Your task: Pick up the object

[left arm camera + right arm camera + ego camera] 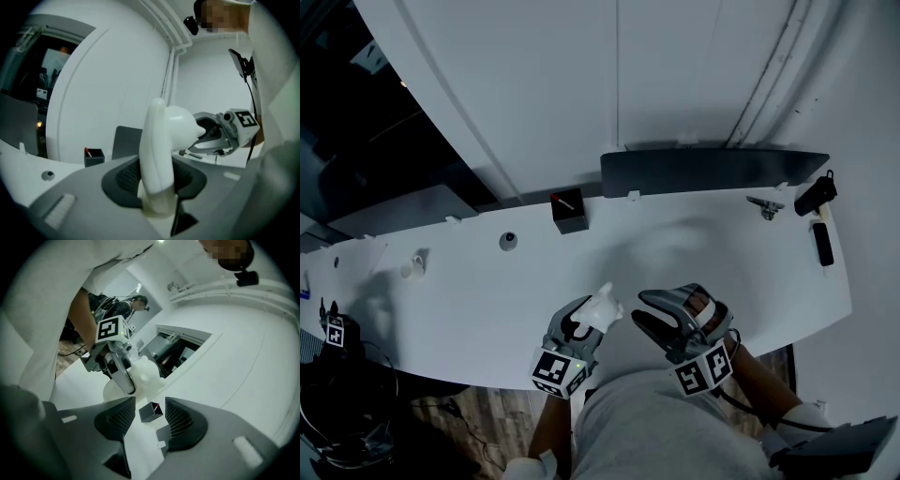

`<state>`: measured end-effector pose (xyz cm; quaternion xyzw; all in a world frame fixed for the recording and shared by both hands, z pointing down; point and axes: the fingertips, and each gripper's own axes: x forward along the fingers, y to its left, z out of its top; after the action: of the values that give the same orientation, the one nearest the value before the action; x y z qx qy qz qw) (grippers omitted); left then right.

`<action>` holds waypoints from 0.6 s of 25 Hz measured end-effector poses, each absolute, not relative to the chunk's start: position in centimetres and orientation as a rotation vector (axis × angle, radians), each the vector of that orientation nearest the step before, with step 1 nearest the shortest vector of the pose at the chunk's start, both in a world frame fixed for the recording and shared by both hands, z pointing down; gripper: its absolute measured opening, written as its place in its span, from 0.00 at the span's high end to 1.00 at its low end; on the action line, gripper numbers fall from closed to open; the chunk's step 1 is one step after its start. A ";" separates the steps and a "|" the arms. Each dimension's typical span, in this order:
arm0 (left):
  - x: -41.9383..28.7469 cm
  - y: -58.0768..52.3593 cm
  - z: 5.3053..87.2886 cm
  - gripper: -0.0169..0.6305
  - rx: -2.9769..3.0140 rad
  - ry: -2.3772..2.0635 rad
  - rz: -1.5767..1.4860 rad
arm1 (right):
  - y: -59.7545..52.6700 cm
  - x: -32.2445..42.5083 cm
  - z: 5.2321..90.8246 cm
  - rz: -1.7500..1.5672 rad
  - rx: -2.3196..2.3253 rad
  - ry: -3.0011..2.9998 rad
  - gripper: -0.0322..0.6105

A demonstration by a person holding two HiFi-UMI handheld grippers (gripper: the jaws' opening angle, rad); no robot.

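Note:
A white moulded plastic object [603,307] with a rounded, bumpy top stands upright between the pads of my left gripper [586,323], near the table's front edge. In the left gripper view the white object [161,140] fills the gap between both dark pads, and the left gripper [157,183] is shut on it. My right gripper [661,316] hovers just to its right, open with nothing between its fingers. In the right gripper view the right gripper [150,419] points past the left gripper [117,366] and the white object [144,373].
A black box [569,213] with a red pen stands at the back of the white table [487,300]. A dark grey panel [712,171] leans on the wall. A round knob [508,241], a metal clip [765,206] and black gadgets [821,242] lie about.

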<state>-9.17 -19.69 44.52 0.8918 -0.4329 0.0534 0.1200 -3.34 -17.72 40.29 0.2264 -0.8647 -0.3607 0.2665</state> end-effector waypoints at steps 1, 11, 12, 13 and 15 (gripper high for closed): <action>-9.4 -19.7 43.7 0.75 2.614 -1.300 0.135 | -18.1 -3.0 40.2 -0.892 0.665 -2.366 0.66; -9.4 -18.6 41.6 0.75 2.530 -1.543 0.096 | -19.7 -3.7 41.6 0.094 0.989 -2.626 0.95; -9.5 -18.4 41.8 0.75 2.513 -1.547 0.091 | -19.4 -4.0 41.5 0.086 0.989 -2.628 0.95; -9.6 -18.2 42.1 0.75 2.503 -1.543 0.088 | -19.1 -4.4 41.5 0.082 0.992 -2.632 0.95; -9.7 -17.9 42.1 0.75 2.504 -1.526 0.087 | -18.8 -4.7 41.3 0.077 1.013 -2.629 0.95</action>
<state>-9.70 -17.93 42.09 0.8489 -0.5174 0.0295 0.1037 -4.65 -18.82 41.29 0.3549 -0.9206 0.0270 0.1608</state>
